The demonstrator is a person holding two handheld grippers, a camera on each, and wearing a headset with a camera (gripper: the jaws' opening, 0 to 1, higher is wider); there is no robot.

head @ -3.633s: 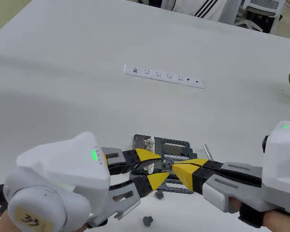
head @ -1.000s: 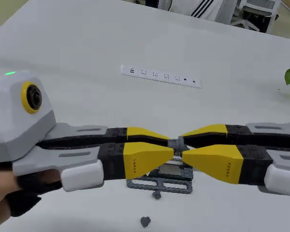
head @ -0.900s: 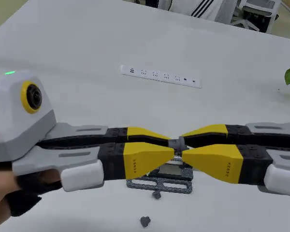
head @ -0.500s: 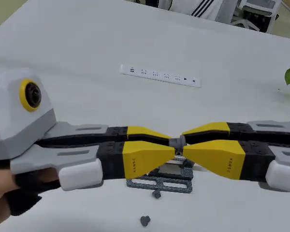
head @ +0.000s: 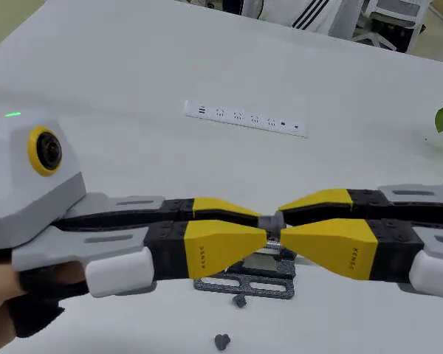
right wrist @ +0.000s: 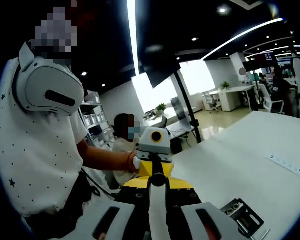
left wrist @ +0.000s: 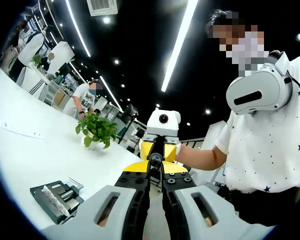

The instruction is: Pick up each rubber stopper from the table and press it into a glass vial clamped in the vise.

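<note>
Above vise point(head: 245, 281), L gripper point(head: 263, 227) & R gripper point(head: 281, 226) meet tip-to-tip, both jaws narrow, pinching one stopper point(head: 272, 220). Risk: uneven pull at handover pops it loose, falls twd spares point(head: 239, 299) at 6 o'clock on tabletop point(head: 133, 133).

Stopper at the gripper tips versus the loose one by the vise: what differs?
The held stopper is up off the table, pinched where left gripper and right gripper meet; the loose stopper lies free on it beside the vise. The held stopper looks paler than the loose stopper. Both are small and grey.
</note>
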